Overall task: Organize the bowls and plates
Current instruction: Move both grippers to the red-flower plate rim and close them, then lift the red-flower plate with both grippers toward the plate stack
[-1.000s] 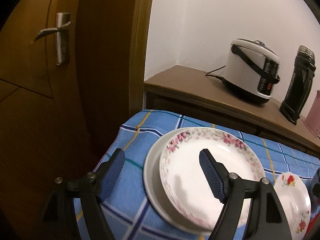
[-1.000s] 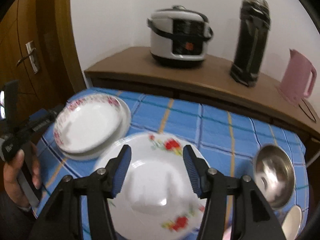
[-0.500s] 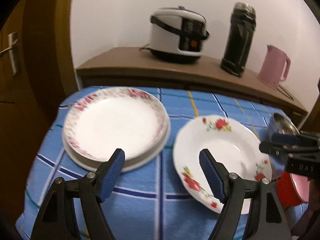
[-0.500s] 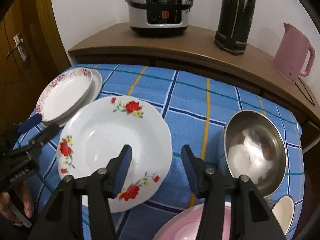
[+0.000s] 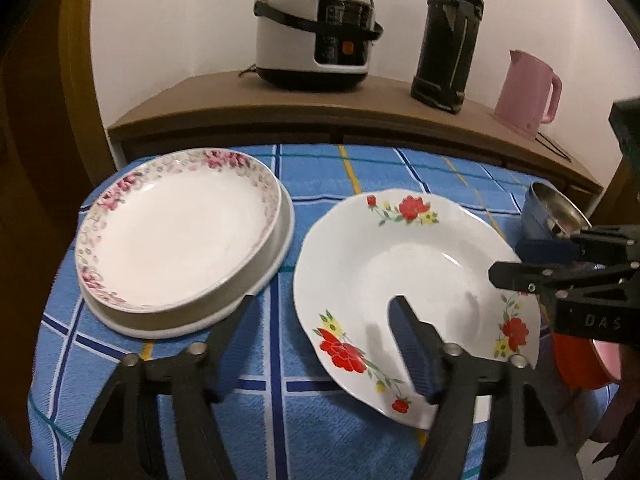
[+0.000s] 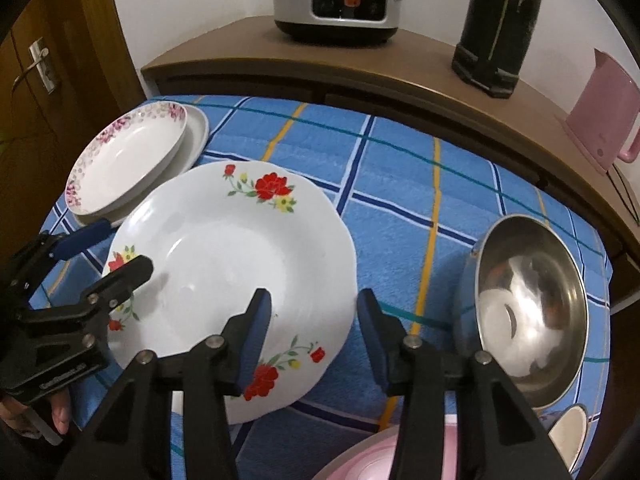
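A white plate with red flowers [image 5: 400, 240] [image 6: 224, 240] lies flat on the blue checked cloth. My left gripper [image 5: 320, 332] [image 6: 108, 256] straddles its left rim, one finger over the plate and one outside. Its jaws are closing, and the pads stand clear of the rim. My right gripper [image 6: 314, 316] [image 5: 508, 262] straddles the right rim the same way, pads apart from it. To the left, a pink-flowered plate [image 5: 176, 228] [image 6: 128, 156] sits on a plain white plate [image 5: 280, 240].
A steel bowl [image 6: 528, 304] stands right of the flowered plate, with a pink bowl [image 6: 360, 460], a small white bowl [image 6: 568, 440] and a red bowl [image 5: 580, 360] near the front edge. Behind, a sideboard holds a rice cooker [image 5: 316, 36], a black flask [image 5: 448, 40] and a pink kettle [image 5: 528, 92].
My left gripper swung right, from over the stacked plates to the red-flowered plate's left rim, and its jaws narrowed. My right gripper sank and shifted to the plate's right rim.
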`<state>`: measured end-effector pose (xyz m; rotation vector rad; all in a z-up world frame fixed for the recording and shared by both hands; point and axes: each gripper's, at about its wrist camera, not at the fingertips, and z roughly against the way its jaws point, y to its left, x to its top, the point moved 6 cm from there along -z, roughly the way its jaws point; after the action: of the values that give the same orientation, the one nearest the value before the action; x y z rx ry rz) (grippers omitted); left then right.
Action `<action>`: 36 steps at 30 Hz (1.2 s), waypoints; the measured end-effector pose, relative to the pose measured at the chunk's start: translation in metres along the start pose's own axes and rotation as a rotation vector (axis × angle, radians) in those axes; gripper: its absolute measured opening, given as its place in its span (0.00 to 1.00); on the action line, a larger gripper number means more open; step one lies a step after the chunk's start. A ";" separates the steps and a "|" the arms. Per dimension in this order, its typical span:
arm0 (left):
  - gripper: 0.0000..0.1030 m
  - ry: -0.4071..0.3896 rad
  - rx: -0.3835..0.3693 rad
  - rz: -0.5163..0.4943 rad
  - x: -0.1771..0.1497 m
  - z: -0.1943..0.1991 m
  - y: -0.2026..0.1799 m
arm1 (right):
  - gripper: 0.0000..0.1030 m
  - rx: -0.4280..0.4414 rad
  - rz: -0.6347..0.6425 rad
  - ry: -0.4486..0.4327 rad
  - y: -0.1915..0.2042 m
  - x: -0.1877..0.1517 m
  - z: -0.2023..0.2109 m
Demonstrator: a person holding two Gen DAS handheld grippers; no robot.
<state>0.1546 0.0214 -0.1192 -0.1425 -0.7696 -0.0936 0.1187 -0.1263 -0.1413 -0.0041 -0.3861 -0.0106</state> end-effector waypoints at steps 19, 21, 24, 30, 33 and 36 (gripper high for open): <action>0.45 0.058 0.013 -0.070 -0.004 -0.014 -0.009 | 0.27 0.015 0.023 0.016 -0.008 0.006 -0.014; 0.44 0.054 0.022 -0.068 -0.004 -0.013 -0.008 | 0.22 0.040 0.002 0.008 -0.012 0.006 -0.014; 0.43 0.045 0.026 -0.061 -0.004 -0.012 -0.007 | 0.19 0.079 -0.026 0.002 -0.015 0.006 -0.012; 0.43 0.046 0.034 -0.071 -0.005 -0.011 -0.008 | 0.18 0.040 0.005 0.012 -0.012 0.008 -0.015; 0.43 0.052 0.026 -0.068 -0.005 -0.013 -0.008 | 0.18 0.049 0.015 0.023 -0.013 0.009 -0.018; 0.43 0.053 0.023 -0.066 -0.005 -0.013 -0.008 | 0.18 0.063 0.012 0.027 -0.015 0.008 -0.019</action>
<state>0.1593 0.0117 -0.1310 -0.0927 -0.7224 -0.1502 0.1331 -0.1418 -0.1553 0.0562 -0.3589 0.0130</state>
